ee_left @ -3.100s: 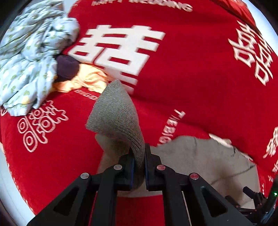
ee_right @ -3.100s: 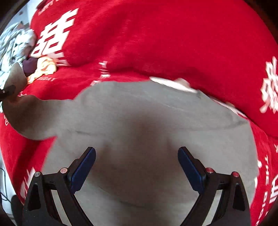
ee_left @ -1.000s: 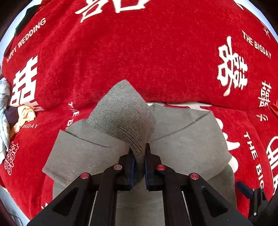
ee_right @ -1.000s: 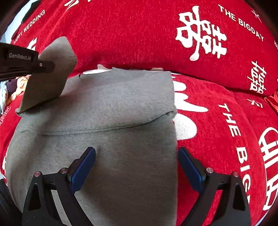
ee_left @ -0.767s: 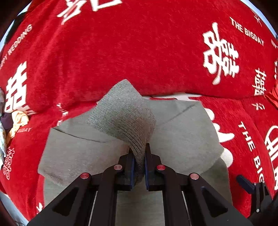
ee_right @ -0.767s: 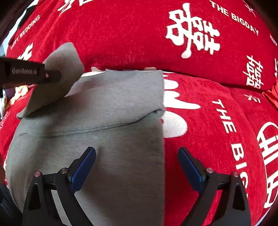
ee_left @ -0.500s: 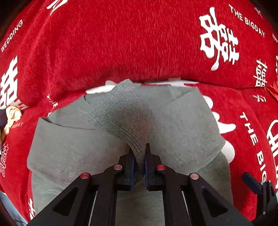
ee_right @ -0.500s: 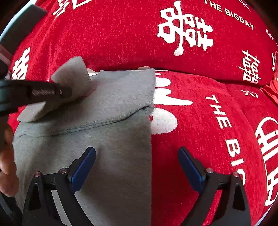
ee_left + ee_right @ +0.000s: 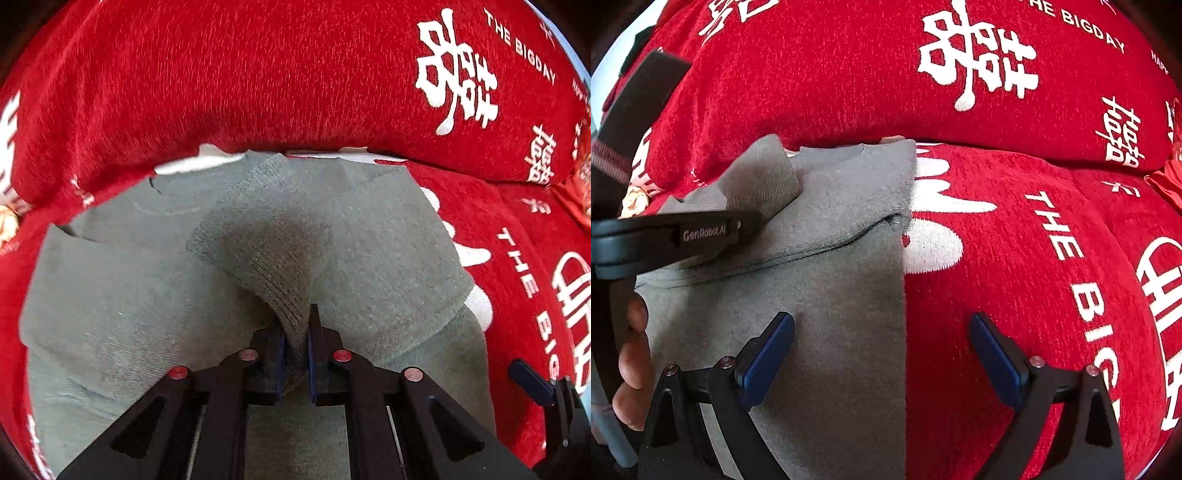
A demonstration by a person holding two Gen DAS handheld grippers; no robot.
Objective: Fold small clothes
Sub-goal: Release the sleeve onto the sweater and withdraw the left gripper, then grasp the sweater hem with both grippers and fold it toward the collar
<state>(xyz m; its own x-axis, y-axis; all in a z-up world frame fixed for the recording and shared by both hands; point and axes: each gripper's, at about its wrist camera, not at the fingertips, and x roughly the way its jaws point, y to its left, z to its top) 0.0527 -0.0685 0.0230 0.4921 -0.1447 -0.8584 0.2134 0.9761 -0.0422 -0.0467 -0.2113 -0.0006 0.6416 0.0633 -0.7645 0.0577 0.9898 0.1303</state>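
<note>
A: Where's the grey top (image 9: 388, 258) rel. to the jaws?

B: It lies flat on the red blanket (image 9: 295, 74), which has white lettering. The left gripper (image 9: 294, 332) has its jaws clamped on the ribbed cuff (image 9: 258, 236), w/ the cuff end sticking out past the tips and curling over the body of the top. The sleeve is drawn across the chest.

A: And from the other side?

B: In the right wrist view the left gripper (image 9: 738, 227) comes in from the left edge, low over the top (image 9: 831, 295), cuff (image 9: 764, 177) pinched at its tip. A hand (image 9: 631, 369) shows at the left edge behind it.

A: Right gripper?

B: The right gripper (image 9: 882, 354) has its jaws wide apart, nothing between the pads. The top's straight right edge runs up roughly midway between them: left pad over grey cloth, right pad over bare red blanket (image 9: 1034, 258). Can't tell if the pads touch the cloth.
</note>
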